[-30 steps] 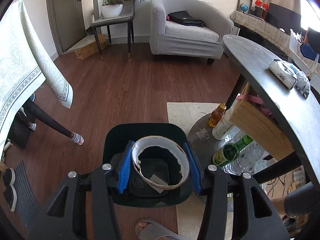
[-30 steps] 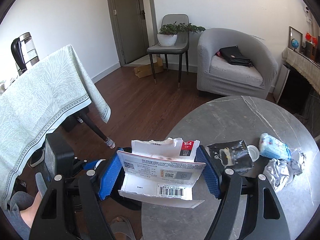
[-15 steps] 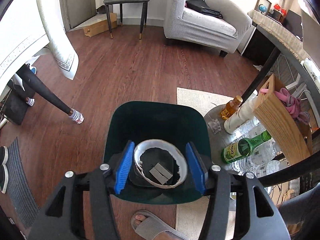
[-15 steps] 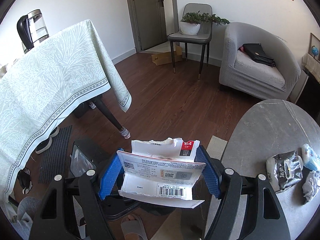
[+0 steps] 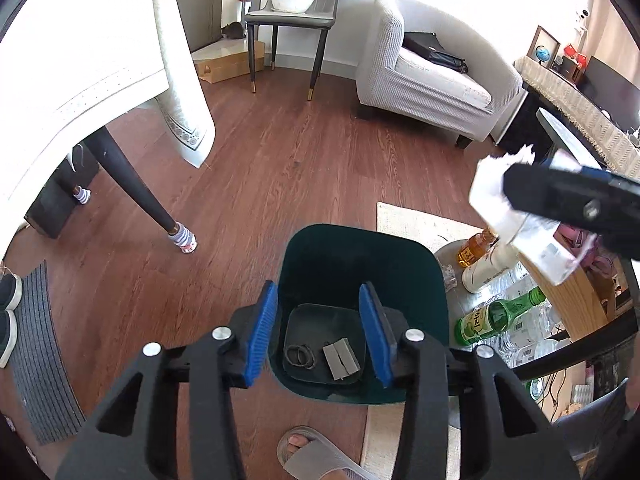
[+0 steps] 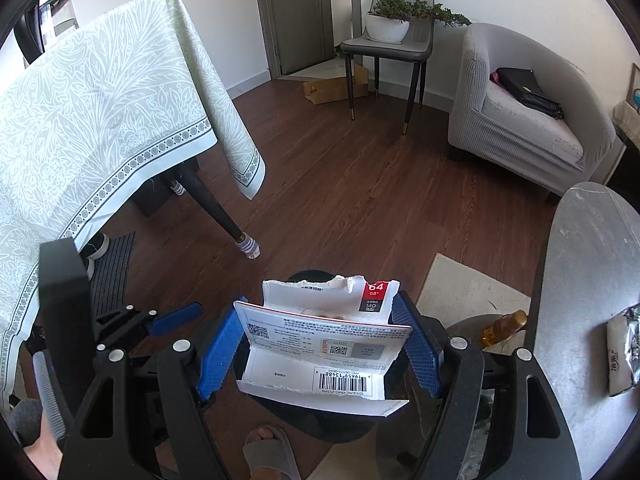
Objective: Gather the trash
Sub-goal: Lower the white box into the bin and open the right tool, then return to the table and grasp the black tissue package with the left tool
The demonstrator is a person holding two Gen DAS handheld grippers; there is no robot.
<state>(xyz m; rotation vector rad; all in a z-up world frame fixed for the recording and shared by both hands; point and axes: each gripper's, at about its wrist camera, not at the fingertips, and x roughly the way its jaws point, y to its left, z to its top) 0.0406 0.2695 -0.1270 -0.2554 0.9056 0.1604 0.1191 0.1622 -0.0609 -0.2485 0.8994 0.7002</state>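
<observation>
Left tongs (image 5: 320, 330) hang empty over the bin (image 5: 360, 264), jaws apart after just closing in; scraps (image 5: 341, 358) lie on the bin's floor. At three o'clock, right tongs (image 6: 318, 346) stay clamped on a torn card package (image 6: 324, 344) above the bin, beside the counter (image 6: 588, 280).

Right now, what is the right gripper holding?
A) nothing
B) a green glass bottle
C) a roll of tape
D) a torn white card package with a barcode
D. In the right wrist view the right gripper has its blue pads against both sides of the torn white card package, barcode facing the camera, held above the dark green bin; the green bottle lies under the table.
</observation>
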